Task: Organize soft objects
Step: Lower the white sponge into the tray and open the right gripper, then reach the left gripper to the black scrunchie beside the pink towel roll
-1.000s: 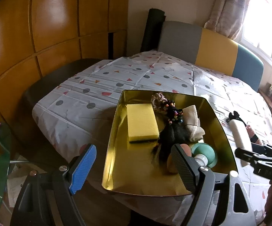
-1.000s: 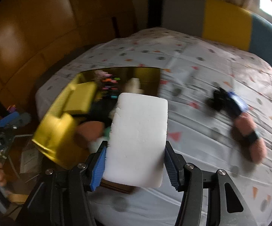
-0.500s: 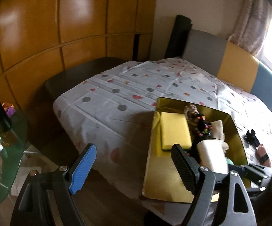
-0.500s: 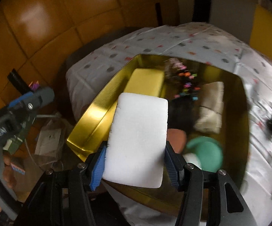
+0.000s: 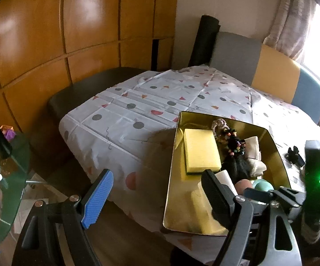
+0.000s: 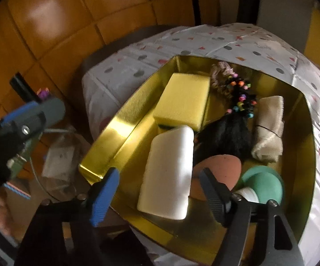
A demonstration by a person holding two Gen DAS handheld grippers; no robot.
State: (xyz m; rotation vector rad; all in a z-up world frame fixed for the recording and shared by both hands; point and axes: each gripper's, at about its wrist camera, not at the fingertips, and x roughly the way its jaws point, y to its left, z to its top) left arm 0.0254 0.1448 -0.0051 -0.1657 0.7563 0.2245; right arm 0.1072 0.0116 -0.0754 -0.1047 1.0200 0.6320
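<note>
The right claw (image 6: pixel 158 196) hangs over the near end of a gold tray (image 6: pixel 106 137), its jaws opening around a white sponge (image 6: pixel 168 173) that now lies in the tray with neither pad pressing on it. The sponge sits just beside a yellow sponge (image 6: pixel 185 98), a black tuft with beads (image 6: pixel 228 137) and a pink puff (image 6: pixel 220 167); a beige cloth (image 6: pixel 268 128) and a green puff (image 6: pixel 266 185) fill the tray's right side. The left claw (image 5: pixel 157 199) stands wide and empty, off the tray's left edge, above the spotted cloth of the tabletop (image 5: pixel 137 113). A black scrunchie (image 5: pixel 293 154) lies on the cloth to the right of the tray.
</note>
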